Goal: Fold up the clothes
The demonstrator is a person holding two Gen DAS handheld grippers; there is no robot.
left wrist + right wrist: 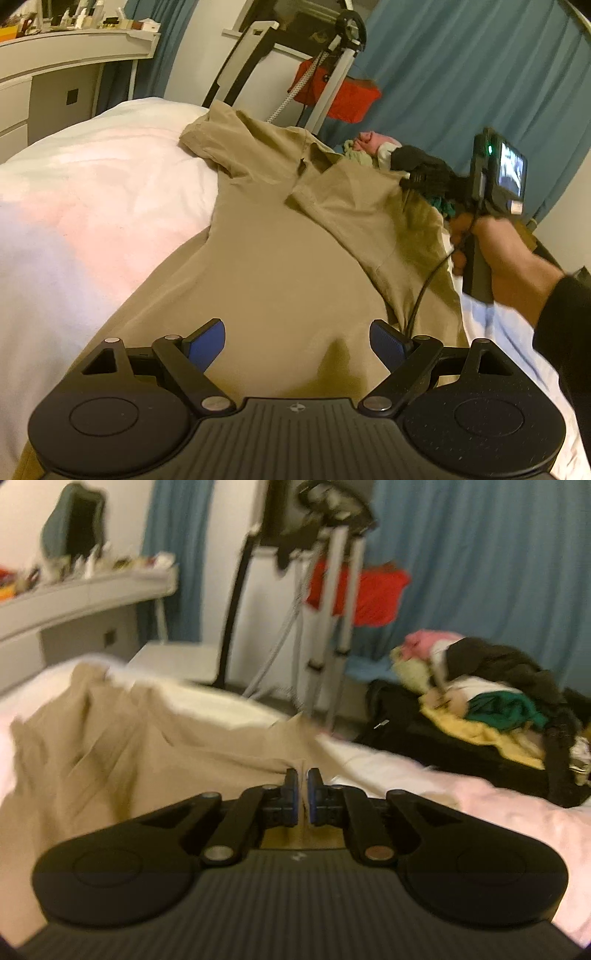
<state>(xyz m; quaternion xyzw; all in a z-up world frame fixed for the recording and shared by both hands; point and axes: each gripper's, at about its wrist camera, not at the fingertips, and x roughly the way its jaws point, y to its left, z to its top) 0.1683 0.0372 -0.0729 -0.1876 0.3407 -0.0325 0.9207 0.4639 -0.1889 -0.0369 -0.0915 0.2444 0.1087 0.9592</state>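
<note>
Black bag beside the bed, heaped with mixed clothes. No readable writing. Tan shirt spread on the white bed, one side folded inward, creased. Left gripper fingers apart above the shirt. Right gripper clamped on a shirt edge.

Blue curtains cover the back wall from 12 to 2 o'clock. White dresser cluttered with bottles sits at 10, a folded treadmill at 12, and the white bed fills the foreground under warm, dim light.
</note>
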